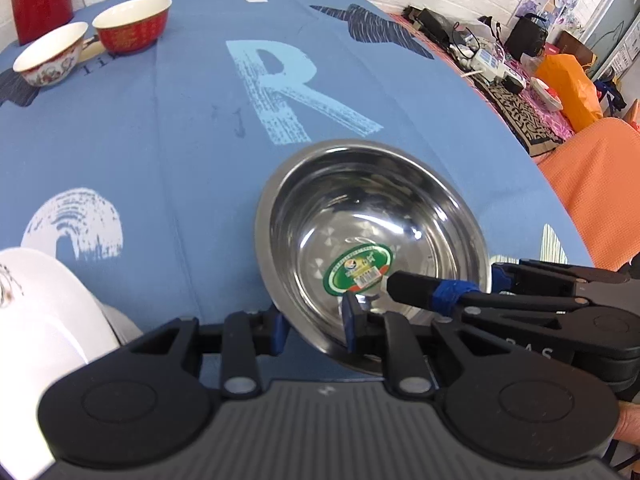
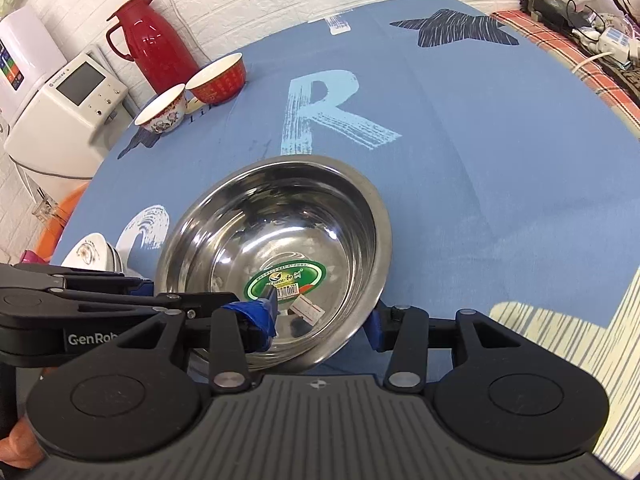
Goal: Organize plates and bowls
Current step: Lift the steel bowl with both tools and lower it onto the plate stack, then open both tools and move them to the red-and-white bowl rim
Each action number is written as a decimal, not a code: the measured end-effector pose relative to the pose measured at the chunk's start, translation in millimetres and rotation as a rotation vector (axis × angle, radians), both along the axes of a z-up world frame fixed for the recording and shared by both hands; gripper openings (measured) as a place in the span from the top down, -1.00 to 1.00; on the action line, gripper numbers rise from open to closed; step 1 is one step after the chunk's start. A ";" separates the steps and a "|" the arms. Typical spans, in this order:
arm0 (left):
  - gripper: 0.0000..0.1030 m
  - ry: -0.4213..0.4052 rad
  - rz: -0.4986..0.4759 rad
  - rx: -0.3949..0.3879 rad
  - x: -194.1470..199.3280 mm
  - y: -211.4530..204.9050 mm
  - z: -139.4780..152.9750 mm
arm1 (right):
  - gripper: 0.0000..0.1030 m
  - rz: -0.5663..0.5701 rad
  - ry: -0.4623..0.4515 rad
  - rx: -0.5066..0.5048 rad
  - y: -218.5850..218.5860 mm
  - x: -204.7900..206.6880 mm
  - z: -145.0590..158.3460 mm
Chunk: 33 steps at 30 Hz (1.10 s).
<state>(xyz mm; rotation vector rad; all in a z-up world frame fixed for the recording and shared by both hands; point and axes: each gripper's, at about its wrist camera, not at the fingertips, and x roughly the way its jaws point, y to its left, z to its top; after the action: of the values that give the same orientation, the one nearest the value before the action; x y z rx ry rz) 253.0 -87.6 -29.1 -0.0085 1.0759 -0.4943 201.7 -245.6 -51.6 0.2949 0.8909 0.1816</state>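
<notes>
On the far left, beside the table, stands a white appliance (image 2: 68, 100) with a small screen; next to it, at the back edge of the blue tablecloth (image 2: 500, 168), stands a red thermos jug (image 2: 154, 44), upright; just in front of the jug are a flowered white bowl (image 2: 162, 114) and a red bowl (image 2: 218, 80), close together, well apart from the work; at the near left edge lies a stack of white plates (image 2: 94, 254), partly hidden behind the left gripper (image 1: 314, 326); in the middle, near the printed letter R (image 2: 328, 108), is the steel bowl (image 2: 276, 256), mouth up and tilted, with a green oval sticker (image 2: 286, 280) on its bottom, its long axis running left to right; the left gripper is wide apart, its right finger inside the bowl and its left finger outside the near wall; the right gripper (image 2: 322, 326) is also wide, straddling the near rim; whether either one truly presses the wall, I cannot tell; at the far right a cluttered side table (image 1: 492, 60) with cables is clear of the bowl.
</notes>
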 end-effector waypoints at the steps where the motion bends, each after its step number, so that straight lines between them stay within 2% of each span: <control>1: 0.66 0.014 0.002 -0.010 -0.3 0.1 -2.6 | 0.41 0.005 -0.003 -0.005 -1.2 -3.5 -1.8; 7: 0.64 -0.005 -0.013 0.003 -6.2 -13.5 -7.1 | 0.41 0.006 -0.007 -0.022 -8.6 -13.2 -6.5; 10: 0.43 -0.003 -0.012 -0.004 -5.3 -11.4 -8.9 | 0.40 0.014 0.002 -0.015 -8.9 -12.2 -6.4; 12: -0.12 -0.005 0.019 0.000 -2.8 -4.8 -6.3 | 0.41 0.001 0.030 0.016 -14.2 -10.8 -5.9; 13: -0.15 -0.009 0.026 -0.025 -0.7 1.1 -2.8 | 0.42 -0.014 0.050 0.036 -18.2 -10.6 -5.4; 17: -0.16 0.034 0.039 -0.100 7.2 24.4 11.5 | 0.41 -0.060 0.061 0.036 -34.7 -12.5 6.1; 24: -0.18 -0.026 0.070 -0.202 24.8 62.8 55.3 | 0.40 -0.130 -0.011 0.033 -56.1 1.7 40.6; 27: -0.20 -0.071 0.130 -0.192 45.3 87.7 65.2 | 0.40 -0.109 -0.032 0.020 -46.9 24.5 52.4; 29: -0.20 -0.087 0.205 -0.169 66.6 112.8 65.5 | 0.40 -0.081 -0.036 0.011 -36.8 45.9 58.7; 33: -0.20 -0.060 0.326 -0.178 113.9 161.8 61.0 | 0.39 -0.034 -0.019 0.031 -7.0 106.1 68.7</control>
<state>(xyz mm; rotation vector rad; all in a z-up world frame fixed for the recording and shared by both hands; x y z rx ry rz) 366.9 74.2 31.9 -0.3190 0.9460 -0.2919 307.8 -252.6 17.1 0.3364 0.8645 0.1670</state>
